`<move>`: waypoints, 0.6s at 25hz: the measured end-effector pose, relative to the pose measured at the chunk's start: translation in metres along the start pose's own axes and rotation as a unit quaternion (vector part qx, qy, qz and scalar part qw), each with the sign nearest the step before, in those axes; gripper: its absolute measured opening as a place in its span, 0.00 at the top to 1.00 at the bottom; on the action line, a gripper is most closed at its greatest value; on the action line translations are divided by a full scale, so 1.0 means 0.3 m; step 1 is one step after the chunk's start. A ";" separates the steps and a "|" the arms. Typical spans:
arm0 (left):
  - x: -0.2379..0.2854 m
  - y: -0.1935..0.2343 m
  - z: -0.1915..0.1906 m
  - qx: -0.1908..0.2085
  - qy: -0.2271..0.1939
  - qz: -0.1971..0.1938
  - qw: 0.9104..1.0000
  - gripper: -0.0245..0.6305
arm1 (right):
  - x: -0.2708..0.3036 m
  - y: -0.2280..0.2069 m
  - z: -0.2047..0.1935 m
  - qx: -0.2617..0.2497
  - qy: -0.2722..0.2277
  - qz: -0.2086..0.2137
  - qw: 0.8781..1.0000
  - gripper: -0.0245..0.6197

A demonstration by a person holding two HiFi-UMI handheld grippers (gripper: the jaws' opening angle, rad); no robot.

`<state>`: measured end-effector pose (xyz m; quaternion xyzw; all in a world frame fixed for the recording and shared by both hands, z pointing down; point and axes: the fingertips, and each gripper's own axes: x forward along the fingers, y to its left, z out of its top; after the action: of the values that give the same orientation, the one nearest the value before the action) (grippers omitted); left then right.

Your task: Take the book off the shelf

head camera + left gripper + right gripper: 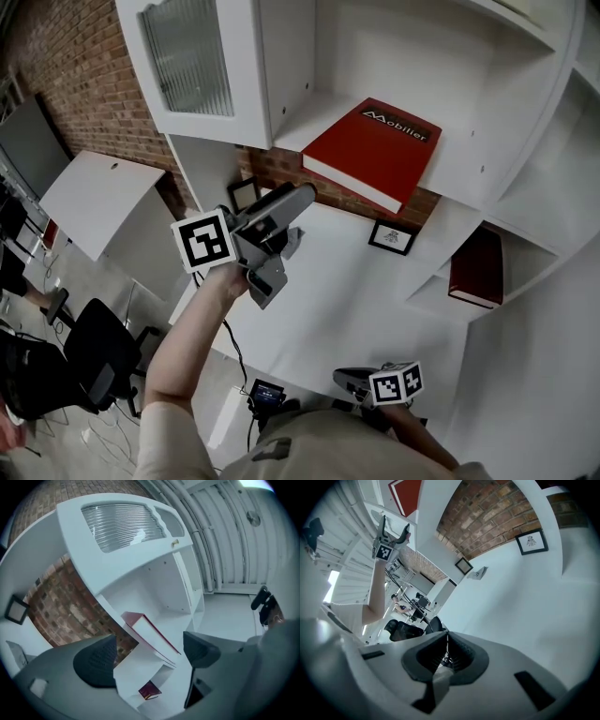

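Framed pic (391,236): print too small to read.

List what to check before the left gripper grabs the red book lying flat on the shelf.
1. Left gripper jaws apart, empty: ok.
2. Red book framed between its jaws: ok.
3. Book corner overhangs the shelf edge, grippable: ok.
4. Pads on the book: not ok, short of it.
5. Right gripper shut, empty, low, out of the way: ok.

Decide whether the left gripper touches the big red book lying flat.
Apart. The left gripper view shows the left gripper open, the big red book lying well beyond its fingers.
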<state>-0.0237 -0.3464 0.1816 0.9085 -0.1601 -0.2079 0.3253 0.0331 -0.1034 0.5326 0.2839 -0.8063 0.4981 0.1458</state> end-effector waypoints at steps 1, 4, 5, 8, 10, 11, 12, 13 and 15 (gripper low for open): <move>0.022 0.006 0.014 -0.002 -0.006 0.005 1.000 0.33 | 0.003 0.002 0.002 0.000 0.001 0.001 1.000 0.95; 0.079 0.030 0.039 -0.013 -0.018 0.025 0.999 0.32 | 0.012 0.012 0.010 0.001 0.002 0.008 1.000 0.95; 0.094 0.036 0.045 -0.017 -0.022 0.030 0.999 0.32 | 0.013 0.012 0.013 0.001 0.001 0.010 1.000 0.95; 0.129 0.043 0.070 -0.020 -0.040 0.044 0.998 0.32 | 0.010 0.004 0.017 0.006 0.000 0.014 1.000 0.95; 0.152 0.041 0.082 -0.028 -0.049 0.046 0.997 0.32 | 0.005 -0.001 0.021 0.009 -0.004 0.016 1.000 0.95; 0.166 0.043 0.085 -0.032 -0.051 0.047 0.997 0.32 | 0.001 -0.007 0.023 0.010 -0.005 0.016 1.000 0.95; 0.181 0.049 0.085 -0.036 -0.052 0.050 0.997 0.32 | -0.004 -0.016 0.024 0.011 -0.004 0.016 1.000 0.95; 0.196 0.057 0.083 -0.040 -0.053 0.052 0.996 0.32 | -0.009 -0.026 0.025 0.012 -0.005 0.015 1.000 0.95; 0.220 0.071 0.076 -0.052 -0.052 0.053 0.996 0.32 | -0.017 -0.049 0.026 0.011 -0.006 0.011 1.000 0.95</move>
<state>0.0188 -0.4022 0.1616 0.8688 -0.2134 -0.2450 0.3735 0.0465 -0.1137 0.5370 0.2799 -0.8047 0.5065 0.1325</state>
